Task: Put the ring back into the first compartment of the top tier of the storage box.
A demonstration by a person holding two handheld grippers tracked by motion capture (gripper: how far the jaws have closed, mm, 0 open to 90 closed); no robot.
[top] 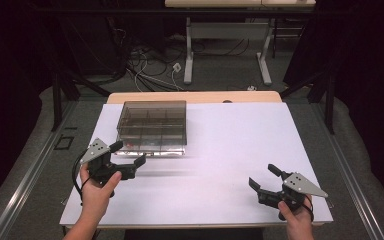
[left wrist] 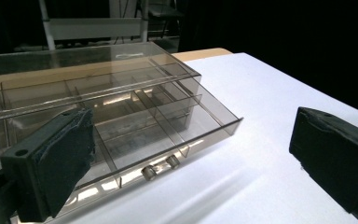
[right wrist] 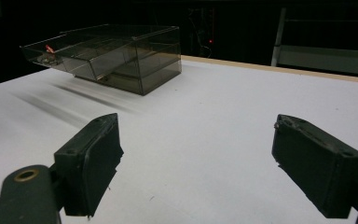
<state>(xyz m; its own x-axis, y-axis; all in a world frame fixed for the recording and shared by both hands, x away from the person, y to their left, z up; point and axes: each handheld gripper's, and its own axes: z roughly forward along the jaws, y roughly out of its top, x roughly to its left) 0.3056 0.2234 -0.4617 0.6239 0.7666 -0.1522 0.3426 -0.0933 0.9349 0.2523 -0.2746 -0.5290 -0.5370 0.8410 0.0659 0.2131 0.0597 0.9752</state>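
While the left gripper (top: pixel 128 156) stands fully open and empty at 5 o'clock of the smoky transparent plastic drawer box (top: pixel 152 127), whose pulled-out drawer (left wrist: pixel 135 140) overhangs, a careless re-approach could knock it; the right gripper (top: pixel 264 180) is likewise open, empty.

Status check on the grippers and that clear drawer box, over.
Left gripper open, holding nothing, just short of the drawer box. Right gripper open, apart over the white table. Drawer pulled partway out. Nothing in the way.
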